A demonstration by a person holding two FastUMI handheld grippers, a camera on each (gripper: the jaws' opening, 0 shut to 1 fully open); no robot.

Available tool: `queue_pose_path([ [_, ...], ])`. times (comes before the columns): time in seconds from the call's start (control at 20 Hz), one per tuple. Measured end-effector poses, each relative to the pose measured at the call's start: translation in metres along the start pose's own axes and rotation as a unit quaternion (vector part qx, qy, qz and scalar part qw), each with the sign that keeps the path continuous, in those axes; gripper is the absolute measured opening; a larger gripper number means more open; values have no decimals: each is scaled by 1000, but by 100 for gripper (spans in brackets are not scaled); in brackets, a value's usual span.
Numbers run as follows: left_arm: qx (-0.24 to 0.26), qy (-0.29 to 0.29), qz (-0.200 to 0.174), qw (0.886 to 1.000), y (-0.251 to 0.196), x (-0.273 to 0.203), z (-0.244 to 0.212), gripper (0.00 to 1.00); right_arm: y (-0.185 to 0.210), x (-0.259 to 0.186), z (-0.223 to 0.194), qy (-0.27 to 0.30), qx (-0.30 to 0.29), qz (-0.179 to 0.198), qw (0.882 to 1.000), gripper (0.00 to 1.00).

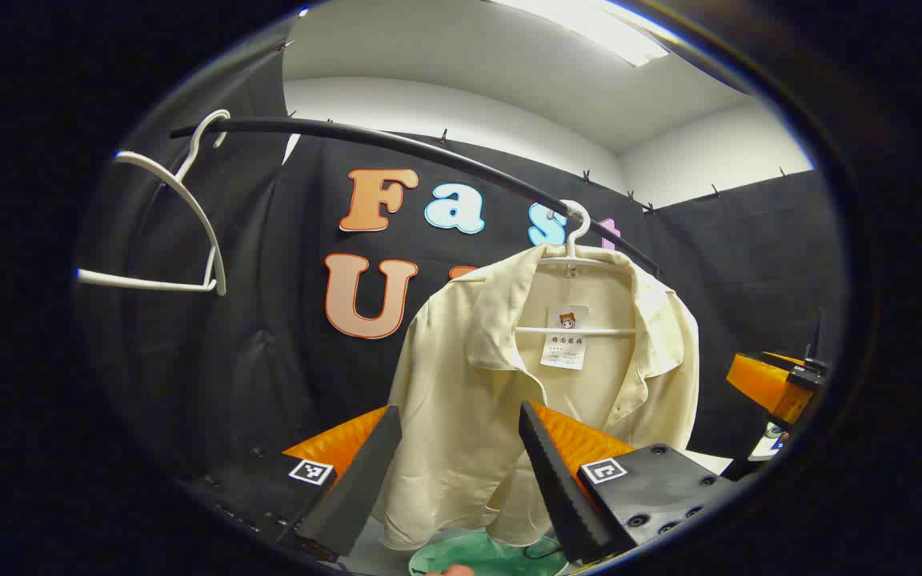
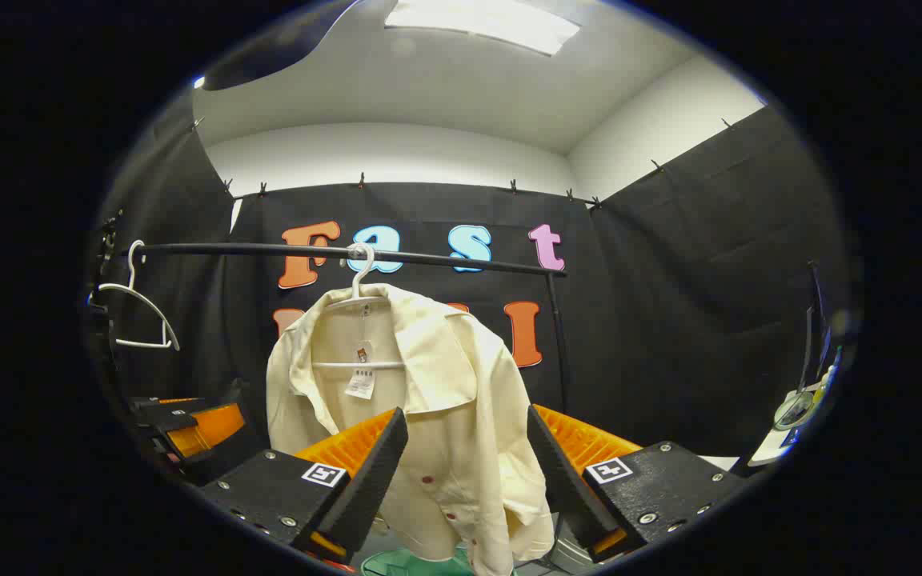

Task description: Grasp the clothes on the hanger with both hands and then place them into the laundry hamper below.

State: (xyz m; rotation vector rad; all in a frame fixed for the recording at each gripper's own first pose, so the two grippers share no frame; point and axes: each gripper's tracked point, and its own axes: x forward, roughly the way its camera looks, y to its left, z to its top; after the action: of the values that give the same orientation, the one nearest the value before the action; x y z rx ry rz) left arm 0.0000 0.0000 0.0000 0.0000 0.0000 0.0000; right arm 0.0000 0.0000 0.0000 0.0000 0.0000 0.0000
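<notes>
Hanging from a white hanger (image 2: 357, 300) on the black rail (image 2: 445, 258): cream shirt (image 2: 437, 400), long axis running straight down, hem dangling just above the green hamper (image 1: 485, 556). Facing it, both tools spread wide and gripping nothing: left gripper (image 1: 457, 472) and right gripper (image 2: 461, 472), shirt lying dead ahead between each pair of fingers. Appearing nearer: the left. Idling aside: spare hanger (image 1: 181, 232).

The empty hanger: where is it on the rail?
The empty hanger hangs at the rail's left end in both views, apart from the shirt.
</notes>
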Motion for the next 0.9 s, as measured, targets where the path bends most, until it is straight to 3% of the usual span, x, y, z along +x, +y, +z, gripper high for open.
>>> queue_pose_path([
  [0.1, 4, 3, 10, 1000, -2, -2, -2, 100, 1, 3, -5, 8, -6, 9, 1000, 93],
  [0.25, 1, -4, 14, 1000, -14, 0, -4, 96, 1, 9, -2, 1, -6, 28, 1000, 93],
  [0.45, -25, -4, 48, 999, -18, -7, -15, 96, 2, 19, -8, 10, 10, 72, 997, 93],
  [0.6, -29, -7, 78, 997, -7, -9, -19, 97, -5, 27, -18, 22, 9, 84, 996, 93],
  [0.9, -12, 8, 69, 998, 20, 3, -30, 93, -9, 35, -42, 31, 8, 41, 999, 93],
])
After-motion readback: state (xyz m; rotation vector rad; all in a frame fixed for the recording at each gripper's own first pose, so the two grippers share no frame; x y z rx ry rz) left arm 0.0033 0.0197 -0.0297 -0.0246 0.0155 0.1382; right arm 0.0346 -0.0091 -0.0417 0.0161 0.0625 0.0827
